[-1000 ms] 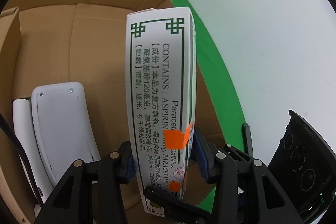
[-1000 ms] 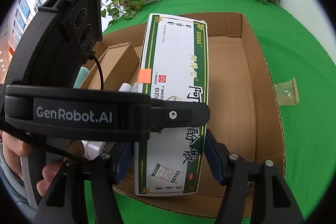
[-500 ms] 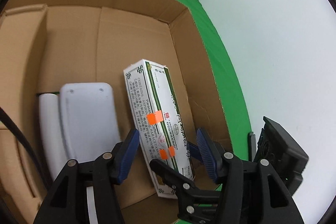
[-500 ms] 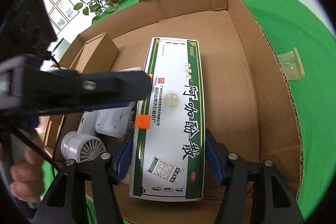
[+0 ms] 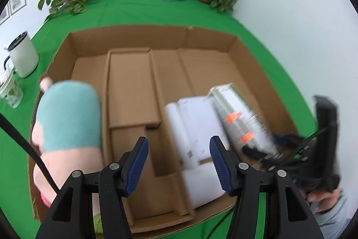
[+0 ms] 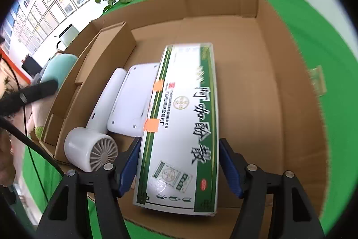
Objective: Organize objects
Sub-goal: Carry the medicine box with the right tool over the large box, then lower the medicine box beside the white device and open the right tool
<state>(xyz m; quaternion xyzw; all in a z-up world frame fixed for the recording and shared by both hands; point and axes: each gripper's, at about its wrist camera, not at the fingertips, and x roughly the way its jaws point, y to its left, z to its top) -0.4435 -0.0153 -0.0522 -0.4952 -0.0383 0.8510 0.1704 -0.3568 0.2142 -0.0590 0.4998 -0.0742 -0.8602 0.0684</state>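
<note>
Lying flat in the carton (image 6: 290,104), the medicine box (image 6: 185,127) leans on a white device (image 6: 132,102). Your right claw (image 6: 179,168) straddles its near end, jaws just widened, pads apparently clear. Your left claw (image 5: 179,166) hangs open and empty above the dividers (image 5: 132,91).

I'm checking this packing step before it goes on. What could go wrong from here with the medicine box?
The medicine box lies tilted, its left edge propped on the white device in the cardboard box, so it may slide or rock. The right hand-held gripper, whose jaws have just been opening, straddles it; pulling back could drag it. The hair dryer beside it could be nudged.
</note>
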